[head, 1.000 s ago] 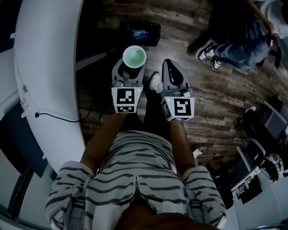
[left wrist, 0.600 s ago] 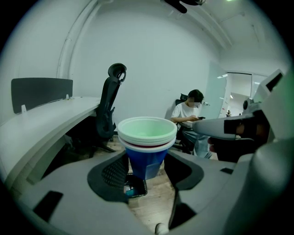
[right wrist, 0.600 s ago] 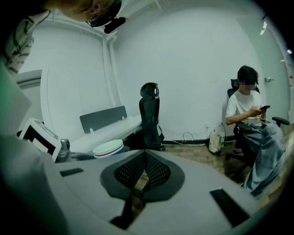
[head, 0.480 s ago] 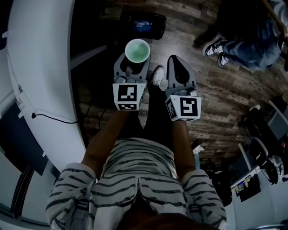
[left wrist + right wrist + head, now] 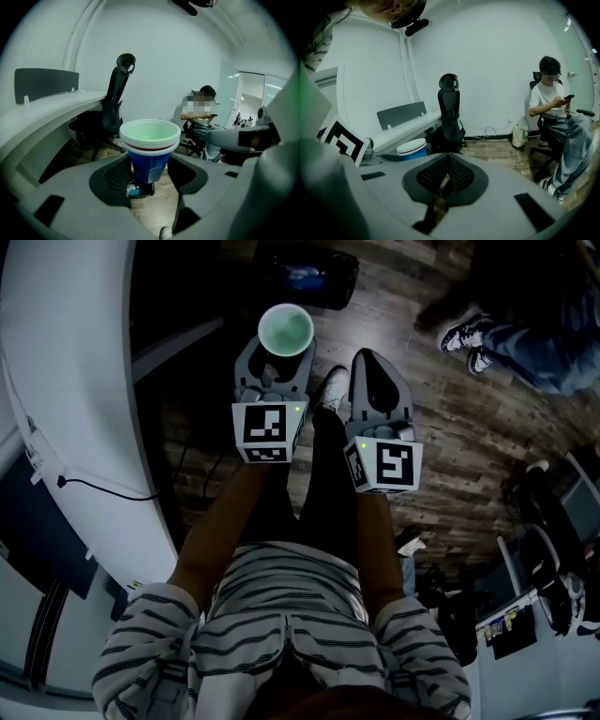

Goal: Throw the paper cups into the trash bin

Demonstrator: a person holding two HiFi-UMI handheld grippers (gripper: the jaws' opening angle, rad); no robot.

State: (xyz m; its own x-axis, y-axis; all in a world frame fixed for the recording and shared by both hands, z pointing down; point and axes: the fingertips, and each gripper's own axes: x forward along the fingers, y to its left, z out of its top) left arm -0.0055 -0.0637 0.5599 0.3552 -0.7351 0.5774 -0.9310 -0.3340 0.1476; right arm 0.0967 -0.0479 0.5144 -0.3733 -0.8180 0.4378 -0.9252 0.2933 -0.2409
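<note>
Stacked paper cups (image 5: 150, 145), nested and upright, pinched low on the blue wall by the left tool (image 5: 149, 174); above the trash bin (image 5: 339, 277) and a little short of it. Nothing visible inside the top cup; something bluish in the bin, unclear what. Right tool (image 5: 446, 180) pressed together, empty, equally short of the bin. Likely risk: released from here, could drop short of the bin, or separate and scatter.

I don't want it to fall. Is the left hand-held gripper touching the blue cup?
Touching. The left gripper view shows the left hand-held gripper pressed against both sides of the blue cup.
</note>
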